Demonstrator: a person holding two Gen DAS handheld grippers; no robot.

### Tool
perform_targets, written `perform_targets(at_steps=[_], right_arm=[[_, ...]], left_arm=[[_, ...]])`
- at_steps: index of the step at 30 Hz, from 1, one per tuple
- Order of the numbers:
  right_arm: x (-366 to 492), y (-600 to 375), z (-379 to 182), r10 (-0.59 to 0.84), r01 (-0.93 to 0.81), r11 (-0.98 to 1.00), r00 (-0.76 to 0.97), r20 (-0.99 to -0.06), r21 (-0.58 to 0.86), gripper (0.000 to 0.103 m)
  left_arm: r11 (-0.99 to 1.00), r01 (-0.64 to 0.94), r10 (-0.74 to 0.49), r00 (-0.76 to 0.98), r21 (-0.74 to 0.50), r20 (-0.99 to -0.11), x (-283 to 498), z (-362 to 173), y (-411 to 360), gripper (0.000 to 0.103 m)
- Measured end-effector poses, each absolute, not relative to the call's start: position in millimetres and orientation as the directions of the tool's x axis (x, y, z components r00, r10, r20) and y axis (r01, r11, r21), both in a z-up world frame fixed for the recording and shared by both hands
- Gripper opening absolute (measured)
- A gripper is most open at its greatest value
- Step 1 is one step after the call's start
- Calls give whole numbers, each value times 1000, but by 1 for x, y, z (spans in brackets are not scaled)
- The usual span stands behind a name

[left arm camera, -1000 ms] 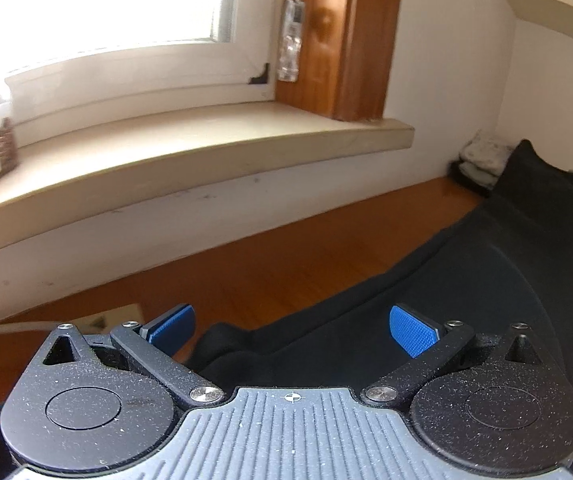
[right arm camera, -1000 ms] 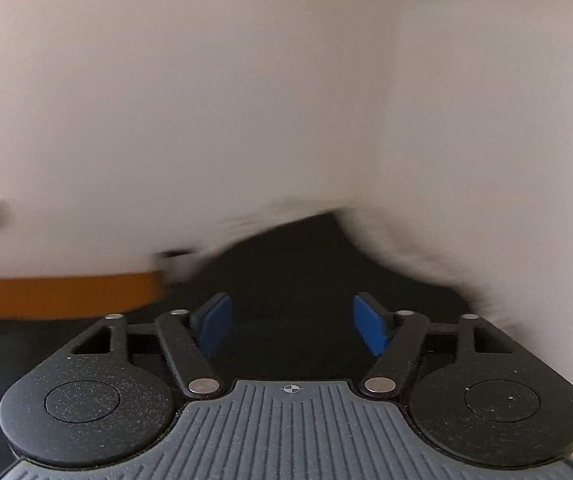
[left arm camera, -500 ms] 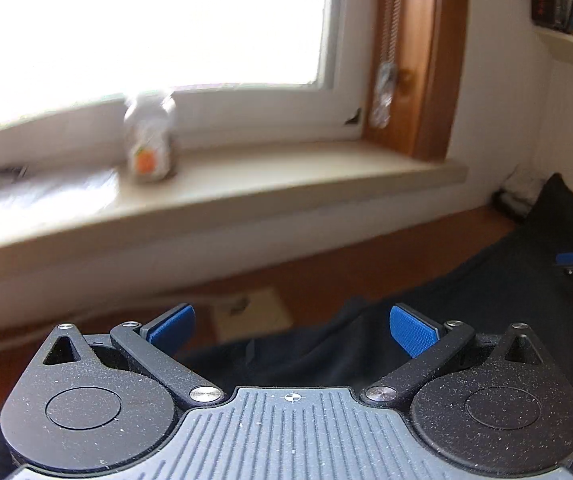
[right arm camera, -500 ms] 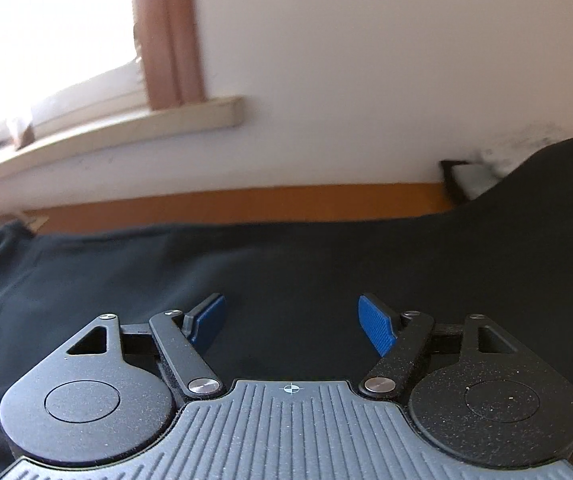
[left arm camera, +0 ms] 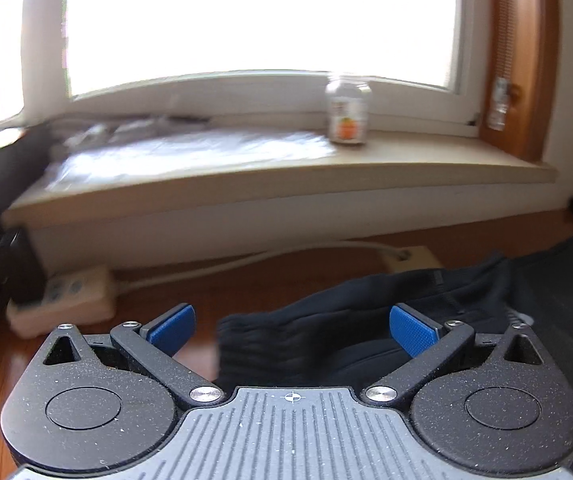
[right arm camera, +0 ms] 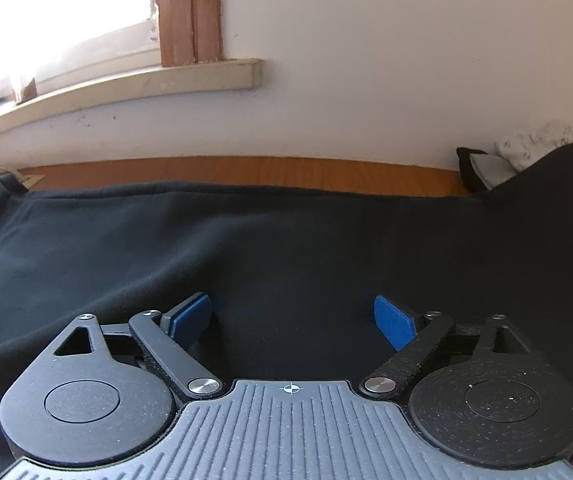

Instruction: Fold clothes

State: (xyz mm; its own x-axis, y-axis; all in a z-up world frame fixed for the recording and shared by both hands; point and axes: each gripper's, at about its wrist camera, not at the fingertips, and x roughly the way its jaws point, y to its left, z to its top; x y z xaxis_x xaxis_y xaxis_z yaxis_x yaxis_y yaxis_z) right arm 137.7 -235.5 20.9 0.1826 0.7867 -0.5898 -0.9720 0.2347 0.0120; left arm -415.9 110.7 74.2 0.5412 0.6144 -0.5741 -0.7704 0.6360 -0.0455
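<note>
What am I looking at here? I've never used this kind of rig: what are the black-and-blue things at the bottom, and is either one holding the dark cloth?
Each picture comes from a camera mounted on hand-held tongs, looking forward along their two blue-padded fingers. A person carries one in each hand; there is no robot arm.

The left view shows the left tongs wide open above the bunched end of a black garment lying on a wooden surface. Beyond are a power strip, a windowsill and a small jar.

The right view shows the right tongs over the broad spread part of the same garment. Their jaws are opening, and the pads pinch no cloth.

So nothing is held now.
</note>
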Motion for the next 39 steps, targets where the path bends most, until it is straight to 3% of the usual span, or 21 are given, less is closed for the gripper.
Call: perform_targets(at_steps=[5,7,8,9,11,14,17,19,21,23,26,39], right_arm=[[137,-236,22,786,-972,236,184,-590,11,88],[137,-236,22,786,-972,235,183,-590,12,88],[138,-236,22,786,-972,235,183,-591,12,88],[138,-236,22,786,-972,235,183,-591,12,88],[138,-236,23,786,-972,236,183,-591,12,89],[137,-235,23,785,-972,236,183,-591,12,89],[137,-235,23,785,-972,235,183,-591,11,89],[137,-235,23,786,-972,234,183,-591,11,89],[137,-235,23,786,-972,234,183,-591,10,89],[137,-235,23,786,-972,233,183,-591,10,89],[137,-235,23,785,-972,234,183,-591,10,89],[139,-242,24,797,-966,257,194,-572,31,87]], left_arm=[[622,-775,596,559,-108,-577,-432,66,128,98],[624,-769,581,576,-139,-575,-433,63,133,88],[625,-766,575,580,-147,-577,-434,61,134,70],[626,-764,569,584,-155,-578,-434,60,135,59],[629,-767,579,571,-127,-582,-434,57,134,50],[612,-783,610,555,-107,-566,-437,59,130,48],[600,-794,625,545,-103,-558,-439,65,130,50],[590,-802,640,537,-97,-550,-440,69,129,60],[564,-824,691,509,-57,-514,-437,78,122,85],[564,-824,708,515,-52,-483,-434,87,115,87],[605,-791,686,575,-91,-446,-423,98,105,103],[832,-522,386,788,-187,-480,-250,57,55,103]])
